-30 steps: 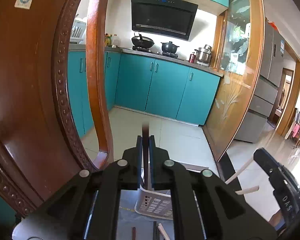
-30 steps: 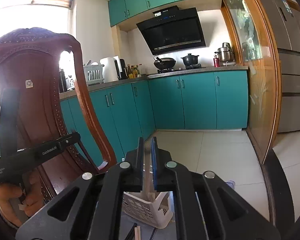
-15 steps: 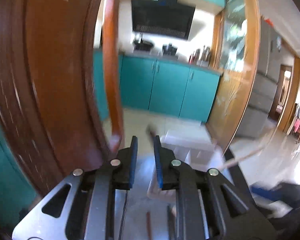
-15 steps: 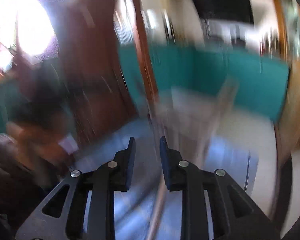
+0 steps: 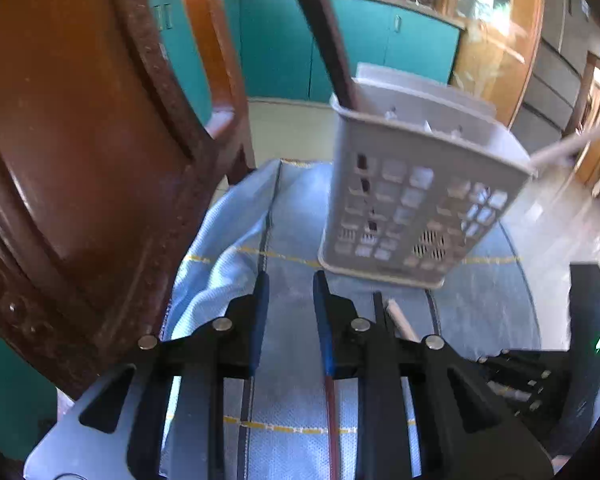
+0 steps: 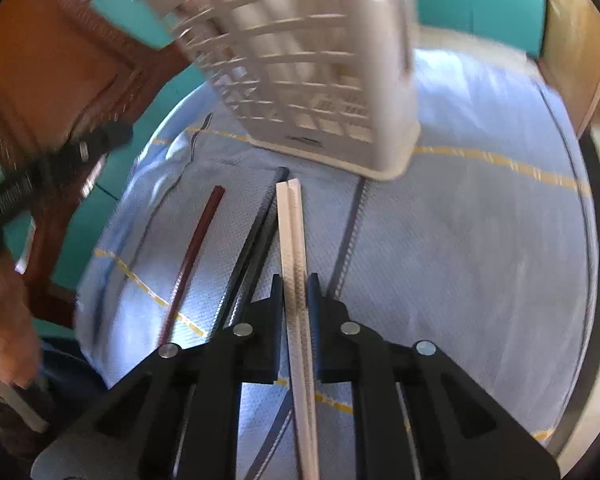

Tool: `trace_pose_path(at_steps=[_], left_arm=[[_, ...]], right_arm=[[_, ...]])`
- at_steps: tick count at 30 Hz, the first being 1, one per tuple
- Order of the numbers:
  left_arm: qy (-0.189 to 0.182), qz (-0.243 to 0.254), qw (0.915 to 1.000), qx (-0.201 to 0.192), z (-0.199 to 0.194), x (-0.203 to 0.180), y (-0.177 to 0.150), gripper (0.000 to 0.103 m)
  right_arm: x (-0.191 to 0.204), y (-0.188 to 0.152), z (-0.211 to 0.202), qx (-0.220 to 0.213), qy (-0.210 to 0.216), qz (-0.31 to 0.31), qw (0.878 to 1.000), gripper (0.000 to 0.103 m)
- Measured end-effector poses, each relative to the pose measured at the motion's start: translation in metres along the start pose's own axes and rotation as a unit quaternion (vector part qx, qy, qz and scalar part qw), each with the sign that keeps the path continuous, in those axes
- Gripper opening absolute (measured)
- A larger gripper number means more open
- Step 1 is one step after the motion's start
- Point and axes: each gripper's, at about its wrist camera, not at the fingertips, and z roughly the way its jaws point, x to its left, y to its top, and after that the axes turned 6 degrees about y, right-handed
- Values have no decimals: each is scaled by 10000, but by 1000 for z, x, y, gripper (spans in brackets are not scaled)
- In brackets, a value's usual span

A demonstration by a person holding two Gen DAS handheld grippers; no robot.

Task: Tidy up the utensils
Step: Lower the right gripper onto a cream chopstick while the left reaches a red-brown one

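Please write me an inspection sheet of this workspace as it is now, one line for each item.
Surface: blue cloth, rumpled at its left edge.
Job's things: basket standing on the cloth, a dark chopstick standing in it; dark red chopstick, black chopsticks and pale chopsticks lying on the cloth.
Clutter: nothing seen.
Grippers: left gripper open, jaws have just been opening, nothing between them; right gripper shut on the pale chopsticks.
Cables: nothing seen.
Surroundings: wooden chair at the cloth's left, teal cabinets behind.

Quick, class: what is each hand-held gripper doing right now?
Left hand-held gripper: open, nothing between its jaws, which have just been opening.
Right hand-held gripper: shut on the pale chopsticks on the cloth.
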Motion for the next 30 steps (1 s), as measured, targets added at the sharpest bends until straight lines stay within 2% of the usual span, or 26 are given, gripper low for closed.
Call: trace_pose_path(at_steps=[1, 4, 7, 11, 12, 15, 17, 20, 30], left_arm=[[18, 54, 10000, 24, 1, -1, 0, 26], [60, 152, 9998, 143, 6, -3, -11, 26], [59, 171, 9993, 327, 13, -2, -18, 27], [1, 121, 9973, 721, 26, 1, -26, 27], [-37, 82, 9963, 850, 31, 2, -28, 27], [-115, 11, 9935, 1129, 44, 0, -29, 27], [-110, 19, 9919, 1267, 50, 0, -32, 27], [-73, 119, 9911, 1321, 56, -5, -35, 31], [5, 258, 9905, 1350, 61, -21, -35, 33]], right_arm=[[-8, -2, -5, -36, 114, 227, 9997, 7], [-25, -5, -20, -164, 114, 575, 9981, 6], [-39, -6, -30, -229, -260, 708, 9969, 6], [-43, -7, -38, -172, -1001, 458, 9938, 6], [-45, -7, -38, -160, -1055, 450, 9933, 7], [-46, -7, -40, -176, -979, 529, 9936, 13], [-44, -6, -42, -245, -1086, 443, 9928, 20], [-35, -5, -39, -336, -1323, 243, 9903, 25], [-26, 3, -18, -277, -1621, -10, 9864, 26]])
